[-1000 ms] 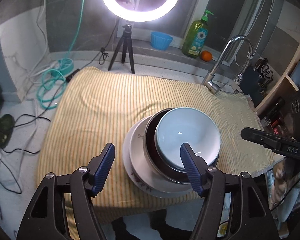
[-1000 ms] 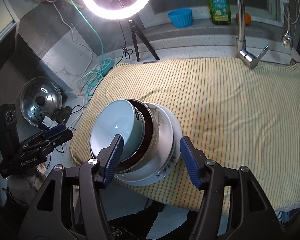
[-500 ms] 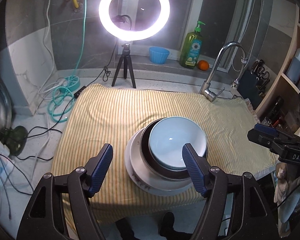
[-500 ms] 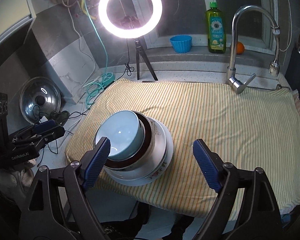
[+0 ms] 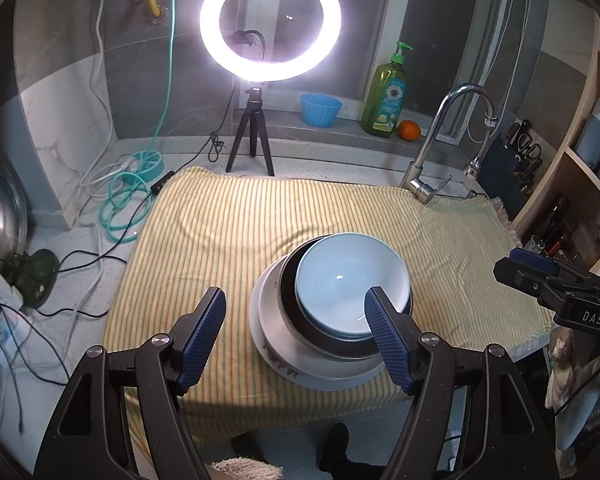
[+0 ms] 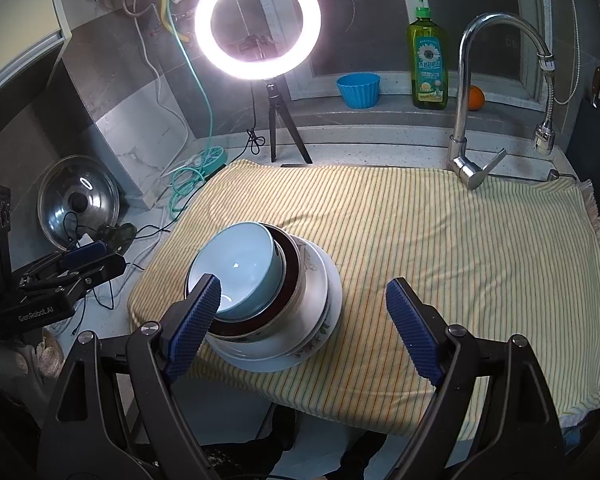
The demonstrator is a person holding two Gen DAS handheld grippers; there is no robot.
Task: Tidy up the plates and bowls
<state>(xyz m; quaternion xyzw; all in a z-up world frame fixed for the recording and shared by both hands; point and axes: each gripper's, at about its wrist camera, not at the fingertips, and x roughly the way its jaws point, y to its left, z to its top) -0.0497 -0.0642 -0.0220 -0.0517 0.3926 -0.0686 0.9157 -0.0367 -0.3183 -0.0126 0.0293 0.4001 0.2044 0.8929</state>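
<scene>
A pale blue bowl (image 5: 340, 280) (image 6: 240, 264) sits in a dark bowl (image 5: 287, 280) (image 6: 291, 258). Both rest on a white plate with a floral rim (image 5: 268, 324) (image 6: 320, 308). The stack stands near the front edge of a yellow striped towel (image 5: 240, 232) (image 6: 460, 260). My left gripper (image 5: 294, 294) hovers open in front of the stack, its right finger crossing the bowl's rim in the picture. My right gripper (image 6: 303, 282) is wide open, the stack behind its left finger. Neither holds anything. Each gripper also shows at the edge of the other's view, as the right gripper (image 5: 540, 276) and the left gripper (image 6: 80, 260).
A ring light on a tripod (image 5: 270, 20) stands behind the towel, with a faucet (image 5: 440, 140) at the back right. A blue cup (image 5: 320, 108), soap bottle (image 5: 388, 92) and orange (image 5: 409, 130) sit on the sill. Cables and a pan lid (image 6: 78, 200) lie to the left; shelves (image 5: 572, 152) rise to the right.
Both grippers have drawn back and up from the stack, so more of the counter shows. The right jaws have spread wider. The dishes have not moved.
</scene>
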